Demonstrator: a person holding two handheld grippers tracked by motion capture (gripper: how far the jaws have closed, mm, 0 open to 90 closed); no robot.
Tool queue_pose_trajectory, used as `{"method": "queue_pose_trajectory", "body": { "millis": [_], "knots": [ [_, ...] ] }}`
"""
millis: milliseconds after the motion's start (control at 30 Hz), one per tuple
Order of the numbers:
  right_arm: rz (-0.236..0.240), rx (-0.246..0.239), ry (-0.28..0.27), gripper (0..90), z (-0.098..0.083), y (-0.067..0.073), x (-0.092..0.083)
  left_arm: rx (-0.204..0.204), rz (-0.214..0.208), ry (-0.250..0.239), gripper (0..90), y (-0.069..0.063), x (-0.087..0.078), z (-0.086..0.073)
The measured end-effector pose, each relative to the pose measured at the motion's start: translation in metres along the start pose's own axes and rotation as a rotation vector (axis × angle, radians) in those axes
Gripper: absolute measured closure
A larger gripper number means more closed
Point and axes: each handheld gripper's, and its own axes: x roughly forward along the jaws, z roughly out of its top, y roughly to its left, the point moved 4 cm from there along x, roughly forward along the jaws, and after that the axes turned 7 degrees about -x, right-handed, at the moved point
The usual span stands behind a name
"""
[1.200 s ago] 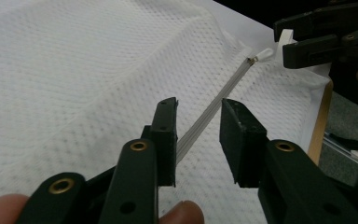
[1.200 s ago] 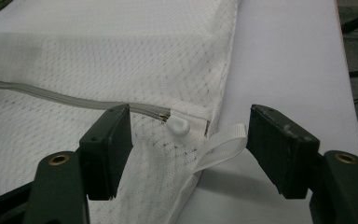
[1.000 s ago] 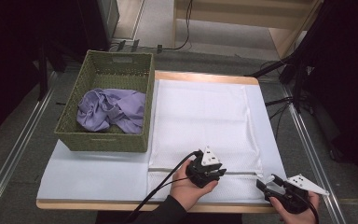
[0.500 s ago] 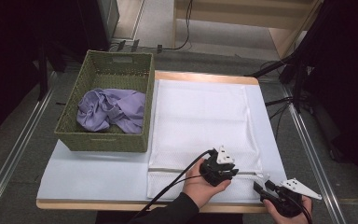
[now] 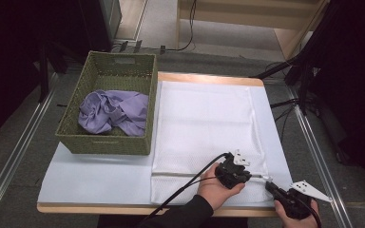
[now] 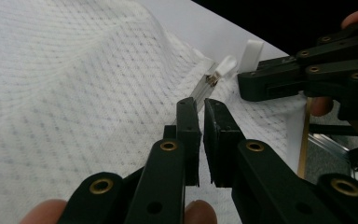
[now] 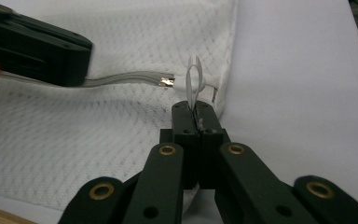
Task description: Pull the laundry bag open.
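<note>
The white mesh laundry bag (image 5: 204, 128) lies flat on the counter (image 5: 100, 175), zipper (image 7: 121, 77) near its front edge. Right gripper (image 7: 196, 112) fingers have just been closing and clamp the white pull tab (image 7: 194, 79). Left gripper (image 6: 201, 105) fingers, nearly together, pinch the zipper line.

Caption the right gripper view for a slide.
Right gripper shut on white fabric tab at white mesh laundry bag corner.

A green wicker basket (image 5: 105, 137) holds crumpled purple cloth (image 5: 114, 111).

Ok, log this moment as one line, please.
scene: mesh bag flat on table | right gripper: shut on zipper-end tab | left gripper: nearly shut on zipper | basket: purple cloth inside
</note>
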Motion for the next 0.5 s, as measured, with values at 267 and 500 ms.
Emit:
{"method": "queue_pose_trajectory", "body": {
  "millis": [267, 500],
  "knots": [
    [0.021, -0.099, -0.123, 90.0, 0.015, 0.016, -0.01, -0.003, 0.006, 0.01, 87.2, 0.001, 0.002, 0.001],
    [0.042, -0.166, -0.161, 90.0, 0.019, 0.026, -0.011, -0.014, 0.001, 0.014, 84.8, 0.006, -0.001, 0.003]
  ]
}}
